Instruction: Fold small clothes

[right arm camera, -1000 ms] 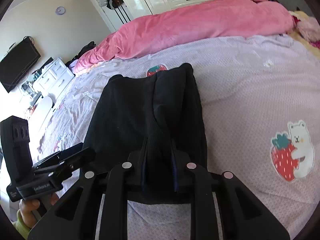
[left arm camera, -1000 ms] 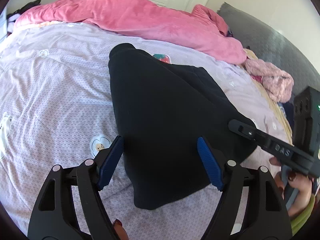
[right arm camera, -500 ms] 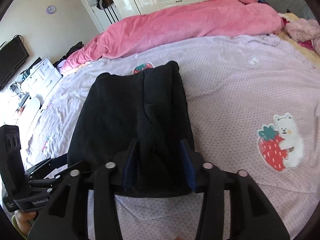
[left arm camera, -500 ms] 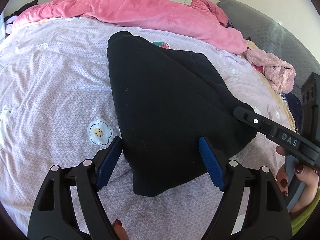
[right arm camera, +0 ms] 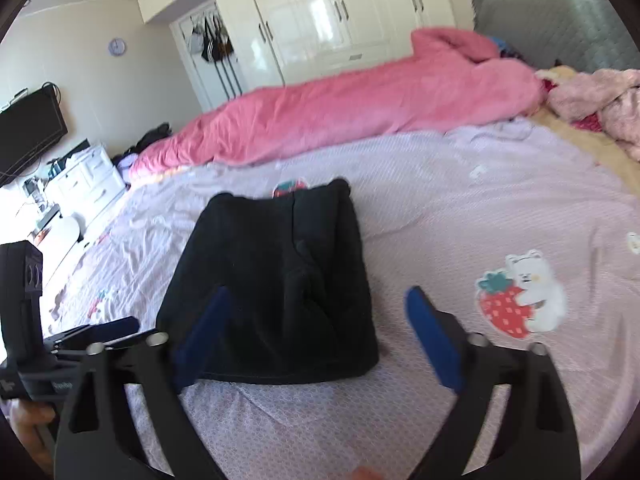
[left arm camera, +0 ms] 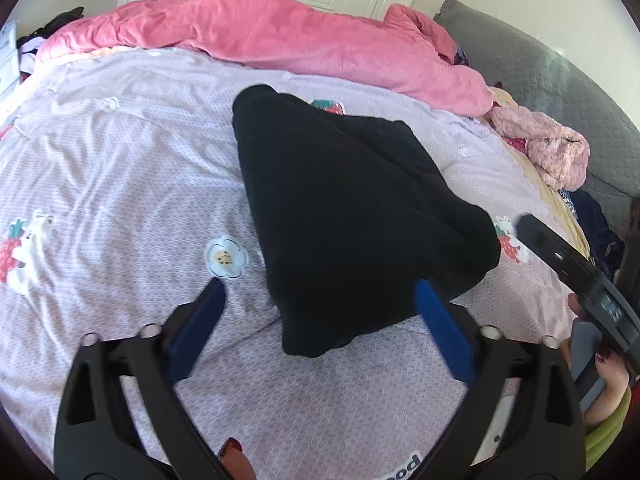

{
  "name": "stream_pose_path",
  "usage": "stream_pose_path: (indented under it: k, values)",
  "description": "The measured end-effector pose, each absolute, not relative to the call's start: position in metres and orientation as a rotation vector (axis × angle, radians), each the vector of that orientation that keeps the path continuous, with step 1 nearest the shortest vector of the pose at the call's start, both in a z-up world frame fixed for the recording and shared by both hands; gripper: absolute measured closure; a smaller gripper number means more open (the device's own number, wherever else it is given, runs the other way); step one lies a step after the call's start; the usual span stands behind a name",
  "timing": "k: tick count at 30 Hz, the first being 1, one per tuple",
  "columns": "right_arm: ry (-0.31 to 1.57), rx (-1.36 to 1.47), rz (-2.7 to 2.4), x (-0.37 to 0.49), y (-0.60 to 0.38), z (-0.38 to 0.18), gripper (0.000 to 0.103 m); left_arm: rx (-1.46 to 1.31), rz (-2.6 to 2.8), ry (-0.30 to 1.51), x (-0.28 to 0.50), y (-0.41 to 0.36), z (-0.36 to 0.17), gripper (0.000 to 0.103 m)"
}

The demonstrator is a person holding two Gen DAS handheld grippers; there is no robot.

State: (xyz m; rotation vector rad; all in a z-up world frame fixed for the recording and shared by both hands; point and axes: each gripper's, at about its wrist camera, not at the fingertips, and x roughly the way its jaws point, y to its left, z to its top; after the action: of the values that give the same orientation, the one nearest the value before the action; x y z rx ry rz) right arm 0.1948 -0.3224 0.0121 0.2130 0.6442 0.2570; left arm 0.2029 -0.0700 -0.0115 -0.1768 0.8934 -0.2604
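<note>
A black garment point(left arm camera: 352, 208) lies folded on the lilac bed sheet point(left arm camera: 120, 168), its near edge towards both grippers. My left gripper point(left arm camera: 318, 285) hovers just short of that edge. Its jaws are opening wide, with the garment's near corner showing between the blue pads point(left arm camera: 436, 320) but not pressed by them. In the right wrist view the same garment point(right arm camera: 280, 280) rests flat in front of my right gripper point(right arm camera: 319, 292). Those jaws are opening too and hold nothing; the fabric lies below and ahead of them. Each gripper shows at the edge of the other's view.
A pink duvet point(left arm camera: 280, 36) is heaped along the far side of the bed. A fluffy pink garment point(left arm camera: 548, 152) lies at the right by the grey headboard point(left arm camera: 540, 64). White wardrobes point(right arm camera: 320, 20) and a television point(right arm camera: 28, 132) stand beyond the bed.
My right gripper has let go of the black garment's near edge, spread wide and drawn back and up. The left jaws have widened and backed off a little. The garment stays flat.
</note>
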Motion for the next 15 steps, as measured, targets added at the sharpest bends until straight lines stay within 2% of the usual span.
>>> stream_pose_path:
  k: [15]
  values:
    - [0.536, 0.215, 0.228, 0.118, -0.325, 0.012, 0.004, -0.142, -0.226, 0.784, 0.145, -0.059, 0.011, 0.009]
